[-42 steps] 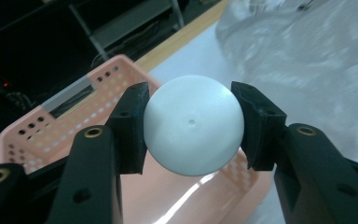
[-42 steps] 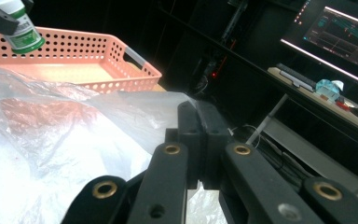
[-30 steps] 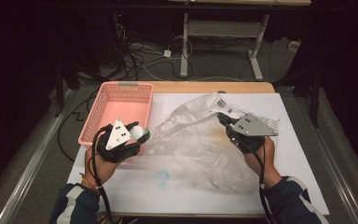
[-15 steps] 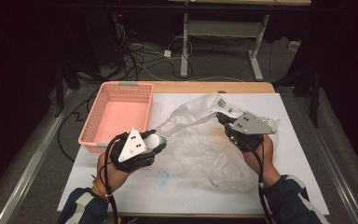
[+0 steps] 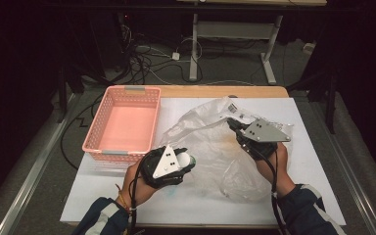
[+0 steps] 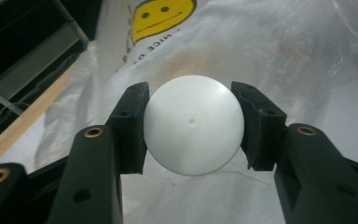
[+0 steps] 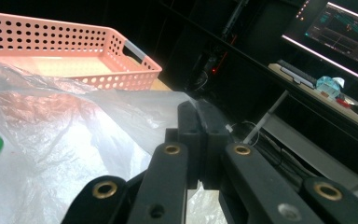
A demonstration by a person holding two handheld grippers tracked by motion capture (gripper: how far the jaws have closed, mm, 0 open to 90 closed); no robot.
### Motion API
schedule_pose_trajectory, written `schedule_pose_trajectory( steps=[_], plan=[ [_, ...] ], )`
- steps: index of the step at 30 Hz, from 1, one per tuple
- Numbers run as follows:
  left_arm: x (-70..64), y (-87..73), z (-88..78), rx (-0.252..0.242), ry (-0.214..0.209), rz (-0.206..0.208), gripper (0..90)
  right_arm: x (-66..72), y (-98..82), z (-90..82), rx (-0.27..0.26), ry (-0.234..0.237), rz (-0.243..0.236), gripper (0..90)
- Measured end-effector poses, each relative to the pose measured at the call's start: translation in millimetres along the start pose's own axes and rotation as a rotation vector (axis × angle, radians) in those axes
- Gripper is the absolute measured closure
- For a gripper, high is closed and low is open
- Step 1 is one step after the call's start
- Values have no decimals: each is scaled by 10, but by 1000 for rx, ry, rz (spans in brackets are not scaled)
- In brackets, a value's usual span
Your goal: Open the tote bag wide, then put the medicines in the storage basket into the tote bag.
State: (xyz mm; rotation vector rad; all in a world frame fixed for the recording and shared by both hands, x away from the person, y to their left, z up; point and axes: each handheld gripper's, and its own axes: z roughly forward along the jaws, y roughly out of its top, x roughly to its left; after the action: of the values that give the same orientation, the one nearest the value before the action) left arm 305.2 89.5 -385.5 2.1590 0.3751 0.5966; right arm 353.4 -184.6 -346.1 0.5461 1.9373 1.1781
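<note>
Nearest, at 7 o'clock on the worktop (image 5: 127,196): left gripper (image 5: 188,160) clenched on a white ball (image 6: 193,125), both pads pressed against its sides, ball held clear of the sheet and aimed toward the bag at 3 o'clock. At 4 o'clock: right gripper (image 5: 232,125) pinched tight on the edge of a clear plastic bag (image 5: 210,152), jaws fully together with the film caught between them, seen plainly in the right gripper view (image 7: 200,140). Bag spread crumpled across the middle of the worktop between the two hands, mouth edge lifted at the right gripper, a yellow smiley print (image 6: 163,16) on it just beyond the ball. Farther off, at 11 o'clock: pink perforated basket (image 5: 98,132), upright, just beside the bag's left edge. Beyond the worktop at 12 o'clock: dark floor with tangled cables (image 5: 147,56) and a grey desk frame (image 5: 230,34).
</note>
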Motion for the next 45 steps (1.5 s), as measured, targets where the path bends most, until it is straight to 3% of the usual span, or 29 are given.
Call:
schedule_pose_trajectory(
  steps=[13,19,21,25,29,33,38,40,42,45],
  plan=[
    [-82,74,445,35,-49,25,483,-11,1,-36,-6,11,11,900],
    [-112,108,813,59,-63,28,482,31,-26,-37,10,22,-4,900],
    [-123,111,963,77,-53,37,482,21,-29,-53,7,53,26,900],
    [-90,80,1240,83,-57,-12,482,16,-31,-63,8,56,25,900],
    [-87,44,1400,119,-43,-31,479,4,-48,-58,12,64,28,900],
    [-78,50,1361,99,-57,-56,418,-11,-56,-61,17,63,25,900],
    [-147,151,1146,52,-19,-6,336,-16,-57,-64,21,65,25,900],
    [-196,191,1042,35,27,17,215,-18,-58,-67,21,65,24,900],
    [-218,228,908,8,22,33,220,-19,-59,-69,22,67,25,900],
    [-236,265,651,-30,52,76,212,-23,-66,-73,25,69,23,900]
  ],
)
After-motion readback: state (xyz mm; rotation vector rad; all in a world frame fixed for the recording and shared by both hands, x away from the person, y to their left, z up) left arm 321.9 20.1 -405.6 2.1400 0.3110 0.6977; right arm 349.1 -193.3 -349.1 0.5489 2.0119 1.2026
